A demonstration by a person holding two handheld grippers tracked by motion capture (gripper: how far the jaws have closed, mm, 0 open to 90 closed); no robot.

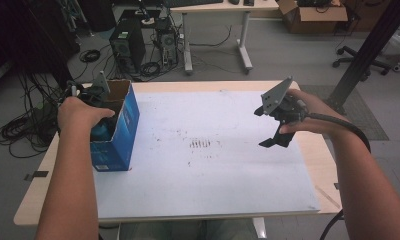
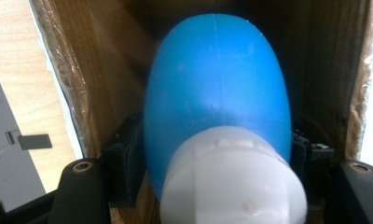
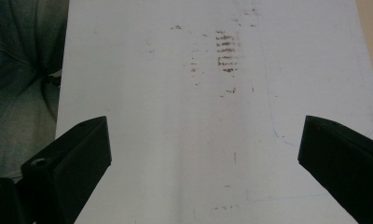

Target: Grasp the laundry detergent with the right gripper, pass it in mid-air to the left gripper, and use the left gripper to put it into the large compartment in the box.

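A blue cardboard box (image 1: 129,121) stands open-topped at the left edge of the table. My left gripper (image 2: 215,156) reaches down into it, with the hand (image 1: 80,112) over the box's mouth. Between its jaws is a blue rounded bottle (image 2: 217,93) with a white cap (image 2: 233,182), the cap end nearest the camera. The black pads (image 2: 126,161) lie against the bottle's two sides, and brown box walls (image 2: 100,79) close in on both sides. My right gripper (image 1: 275,140) hovers over the right part of the white sheet (image 3: 175,116), open, with nothing between its jaws.
The white sheet (image 1: 208,165) covers most of the wooden table (image 1: 318,150) and carries dark smudges (image 1: 202,144) near its middle. Beyond the table are computer towers (image 1: 128,45), coiled cables, a desk (image 1: 218,10) and a cardboard box (image 1: 313,15).
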